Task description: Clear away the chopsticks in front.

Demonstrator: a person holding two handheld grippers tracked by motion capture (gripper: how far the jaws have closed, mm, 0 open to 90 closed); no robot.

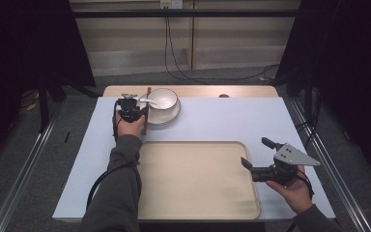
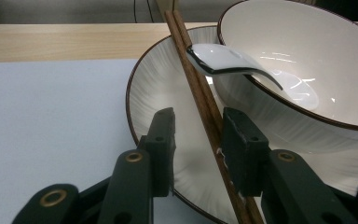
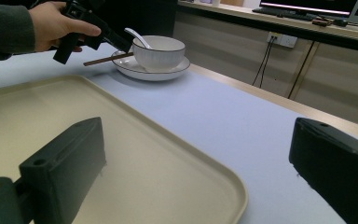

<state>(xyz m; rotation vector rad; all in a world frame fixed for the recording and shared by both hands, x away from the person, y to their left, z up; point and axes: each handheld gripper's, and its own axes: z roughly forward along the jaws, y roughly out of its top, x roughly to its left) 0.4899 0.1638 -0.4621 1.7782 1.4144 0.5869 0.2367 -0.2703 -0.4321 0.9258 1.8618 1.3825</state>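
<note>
A white bowl with a white spoon in it stands on a dark-rimmed plate at the back of the table. Brown chopsticks lie across the plate's left rim. My left gripper is at the plate. In the left gripper view it is open, its jaws astride the chopsticks, which run close to the right jaw. The spoon leans on the bowl. My right gripper is open over the right edge of the beige tray, holding nothing.
The white table top ends in a wooden strip at the back. In the right gripper view the tray lies under the left jaw and the bare table under the right one. Cables hang behind the table.
</note>
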